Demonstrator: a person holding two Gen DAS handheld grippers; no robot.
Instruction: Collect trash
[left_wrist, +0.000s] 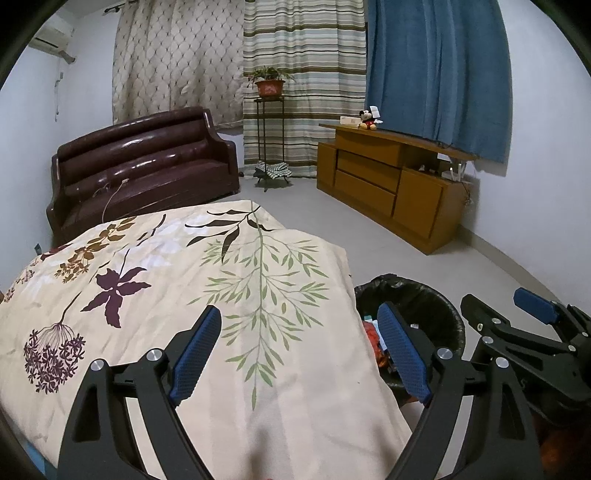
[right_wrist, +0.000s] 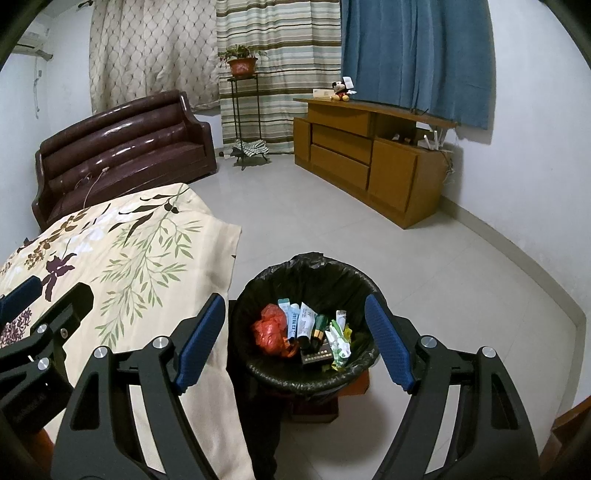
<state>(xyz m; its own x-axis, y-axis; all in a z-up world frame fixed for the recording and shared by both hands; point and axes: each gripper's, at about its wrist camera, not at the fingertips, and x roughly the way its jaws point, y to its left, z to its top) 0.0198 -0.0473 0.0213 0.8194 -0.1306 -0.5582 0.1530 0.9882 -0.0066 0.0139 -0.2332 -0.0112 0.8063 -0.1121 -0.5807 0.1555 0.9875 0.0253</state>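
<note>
Floral bedspread (left_wrist: 207, 280) is filling my left view from 9 to 6 o'clock, and I'm seeing no litter on it. The black-lined bin (right_wrist: 258, 295) is sitting on the floor just beside the bed edge, dead centre in my right view, 3 o'clock in the left one. It's already holding trash: a red crumpled bag (right_wrist: 269, 328), a few tubes (right_wrist: 301, 319), a dark box (right_wrist: 316, 356), green-white wrappers (right_wrist: 340, 341). I'm judging collection nearly done or finished; nothing loose is showing on the bed or the visible floor. My left gripper (left_wrist: 299, 354) is hovering over the bedspread, tilted downward, jaws spread wide, empty. My right gripper (right_wrist: 295, 341) is hanging above the bin, angled down, jaws apart, gripping nothing.
</note>
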